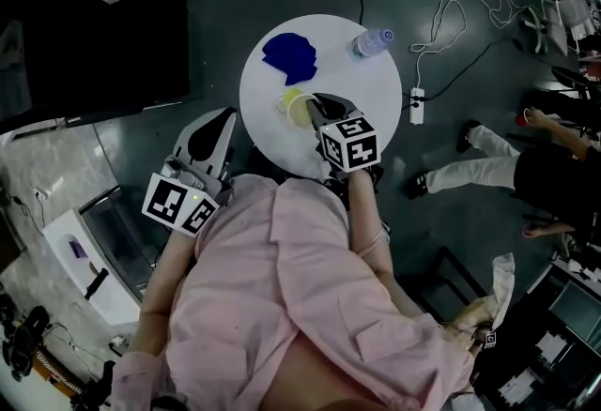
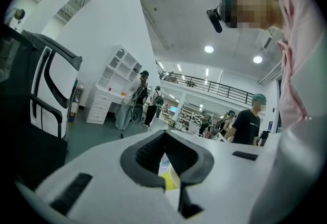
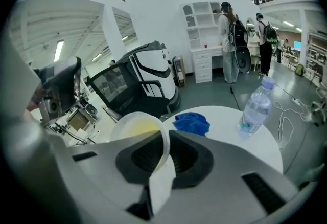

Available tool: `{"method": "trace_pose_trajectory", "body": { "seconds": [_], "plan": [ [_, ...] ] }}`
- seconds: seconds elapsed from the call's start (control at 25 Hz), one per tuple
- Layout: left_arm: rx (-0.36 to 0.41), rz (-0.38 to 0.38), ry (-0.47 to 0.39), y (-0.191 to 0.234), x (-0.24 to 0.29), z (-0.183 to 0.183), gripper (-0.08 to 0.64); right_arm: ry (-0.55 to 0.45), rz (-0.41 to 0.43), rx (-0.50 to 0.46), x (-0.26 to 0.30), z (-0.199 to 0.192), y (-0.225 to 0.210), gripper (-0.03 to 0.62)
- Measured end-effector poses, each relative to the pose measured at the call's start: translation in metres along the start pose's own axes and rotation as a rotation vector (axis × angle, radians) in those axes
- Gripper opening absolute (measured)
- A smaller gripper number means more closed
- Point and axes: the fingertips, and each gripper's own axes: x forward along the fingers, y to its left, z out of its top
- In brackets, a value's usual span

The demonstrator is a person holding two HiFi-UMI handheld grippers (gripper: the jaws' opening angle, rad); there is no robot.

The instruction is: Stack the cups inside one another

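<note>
Yellowish cup point(image 1: 294, 106) point(image 3: 134, 127): hanging tipped over near part of round white table point(image 1: 362, 90) point(image 3: 230, 123); can't tell if it's touching the top.
R tool point(image 1: 315, 105) point(image 3: 163, 138): reaching in from the person's side, clenching on the cup's wall, one jaw going inside the rim, the other outside.
L tool point(image 1: 223, 116) point(image 2: 166, 161): hovering off the table's left edge, jaws pressing together w/ nothing btwn them.
Blue cloth point(image 1: 291, 56) point(image 3: 192, 122): lying crumpled on far side, beyond the cup.
Water bottle point(image 1: 373, 42) point(image 3: 255, 108): standing near far-right rim, apart from cloth.
</note>
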Motion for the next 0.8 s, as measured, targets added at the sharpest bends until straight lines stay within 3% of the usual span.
{"method": "trace_pose_trajectory", "body": {
  "seconds": [0.8],
  "plan": [
    [-0.03,0.041,0.015,0.018,0.006,-0.001,0.009,0.195,0.023,-0.086,0.048,-0.039,-0.001,0.044]
  ]
}}
